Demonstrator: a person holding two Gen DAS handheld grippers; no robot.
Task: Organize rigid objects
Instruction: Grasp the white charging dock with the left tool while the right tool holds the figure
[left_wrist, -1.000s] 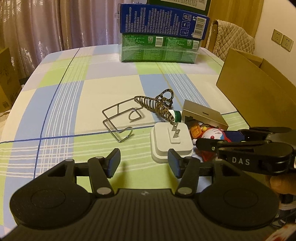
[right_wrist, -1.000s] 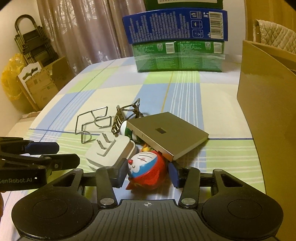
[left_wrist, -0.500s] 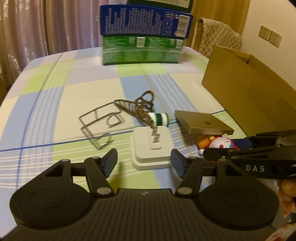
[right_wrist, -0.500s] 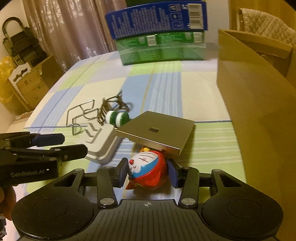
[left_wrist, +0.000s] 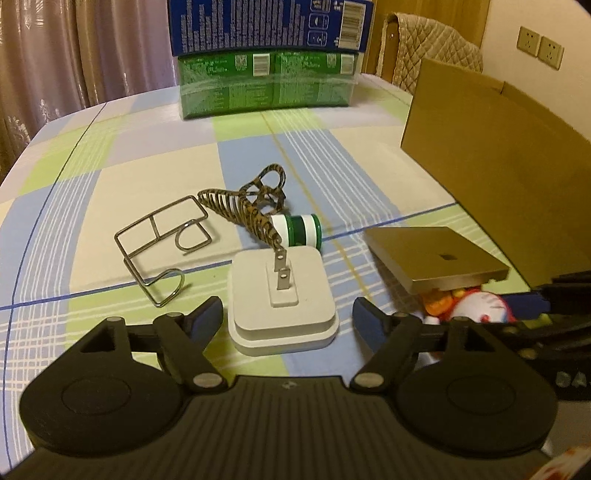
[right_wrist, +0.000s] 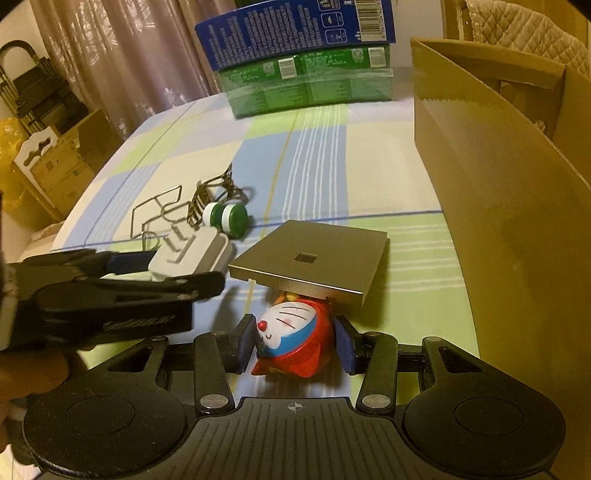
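Left wrist view: the left tool (left_wrist: 288, 317) tilts steeply down, jaws just widening, straddling the white plug adapter (left_wrist: 282, 299) on the checked tabletop (left_wrist: 110, 192) without pressing it. Right tool (right_wrist: 293, 345), angled down too, is clenched on the red cat toy (right_wrist: 291, 341), which sits tucked under the tan flat box (right_wrist: 314, 258), beside the cardboard carton (right_wrist: 498, 184).
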